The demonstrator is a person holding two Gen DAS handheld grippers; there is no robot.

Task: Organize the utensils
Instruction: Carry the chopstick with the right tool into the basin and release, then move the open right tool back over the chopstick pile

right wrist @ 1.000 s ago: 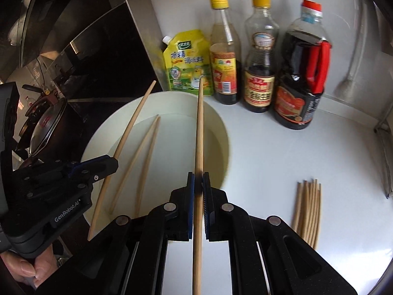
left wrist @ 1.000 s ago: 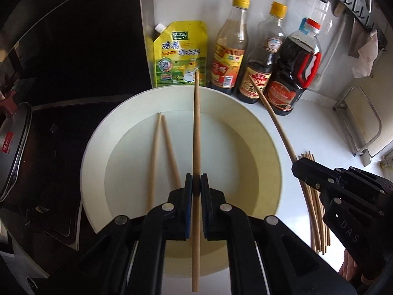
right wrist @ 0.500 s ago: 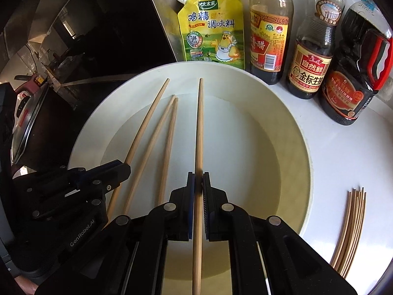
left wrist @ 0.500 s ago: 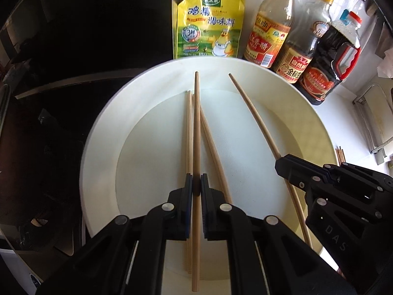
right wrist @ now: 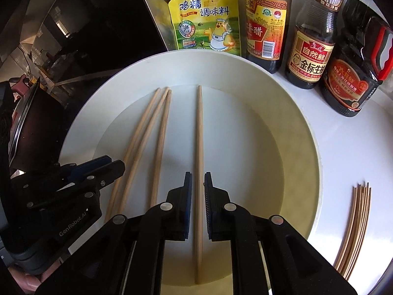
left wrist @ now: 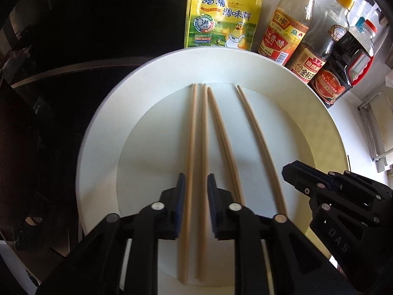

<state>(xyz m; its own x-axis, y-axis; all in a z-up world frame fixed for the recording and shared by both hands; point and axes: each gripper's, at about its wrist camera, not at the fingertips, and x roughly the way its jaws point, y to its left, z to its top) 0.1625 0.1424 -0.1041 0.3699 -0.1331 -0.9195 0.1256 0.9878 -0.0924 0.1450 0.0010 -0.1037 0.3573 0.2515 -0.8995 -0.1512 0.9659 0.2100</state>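
Lying: 4 slender wooden chopsticks point(left wrist: 203, 147), round plate point(left wrist: 103, 127)

The left gripper point(left wrist: 195, 184) points steeply downward with its jaws opening, the 2 blue-padded fingers point(left wrist: 180, 191) standing apart. The right gripper point(right wrist: 196, 182) is angled down the same way just beside it, its jaws opening too, parted by a narrower gap. Fingertips of a person's hand point(right wrist: 27, 281) show beneath the left gripper's body.
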